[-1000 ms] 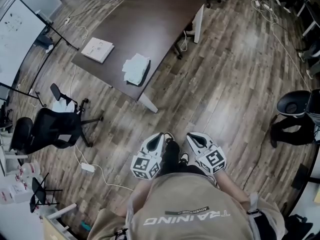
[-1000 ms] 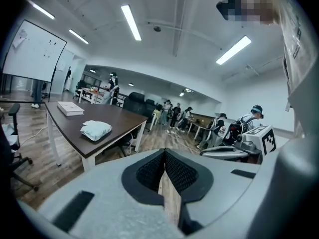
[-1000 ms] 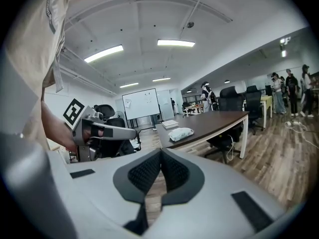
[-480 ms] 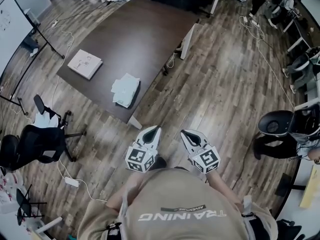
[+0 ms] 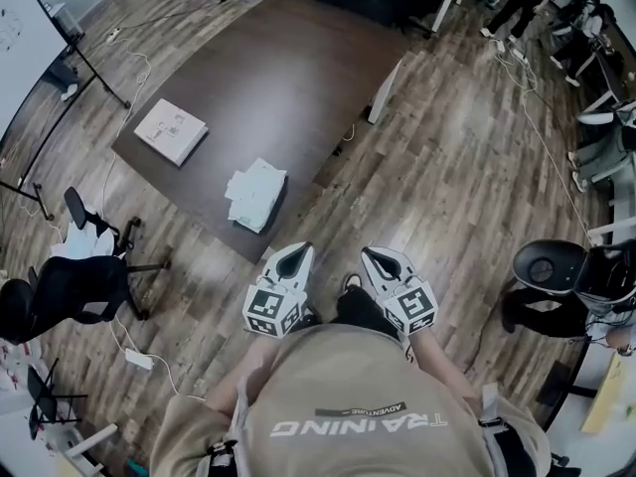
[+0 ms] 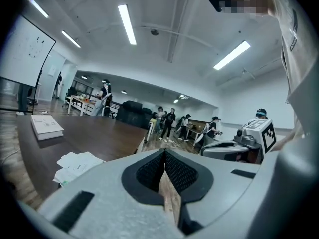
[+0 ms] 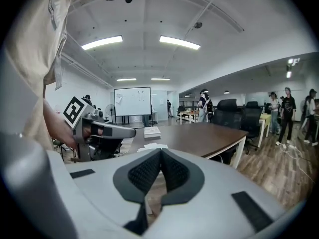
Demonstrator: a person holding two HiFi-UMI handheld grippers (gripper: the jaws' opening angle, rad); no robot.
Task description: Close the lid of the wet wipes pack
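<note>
- Left claw (image 5: 295, 255): clenched, pads meet at the tip, nothing between them. Held at the person's waist, off the bench (image 5: 298, 78), just short of its near corner.
- Right claw (image 5: 375, 257): also clenched and empty, pads together in its own view. It sits beside the left one over the wood floor (image 5: 447, 167), off the bench's near corner.
- Wet wipes pack (image 5: 255, 195): lies on the bench by its near edge, close to the near corner. Well apart from both claws; neither touches it.
- The pack reads as a pale, rumpled shape with a dark edge on one side. It is too small in every view to tell whether the lid is up or down, or where it sits.
- White box (image 5: 171, 131): flat on the bench, further in along its left edge, apart from the pack. Not part of the job.
- Progress, my read: nothing done on the lid yet. This is approach only; the person stands on the floor facing the bench's near corner.
- Left to do: bring both claws over the bench to the pack and locate the lid. Then probably steady the pack with one claw and press the flap down with the other until it seats.
- Clenched claws suit a push-down, so there's no need to open unless the pack needs holding.
- Risk: a light pack this near the bench edge could slide off under a sideways push.
</note>
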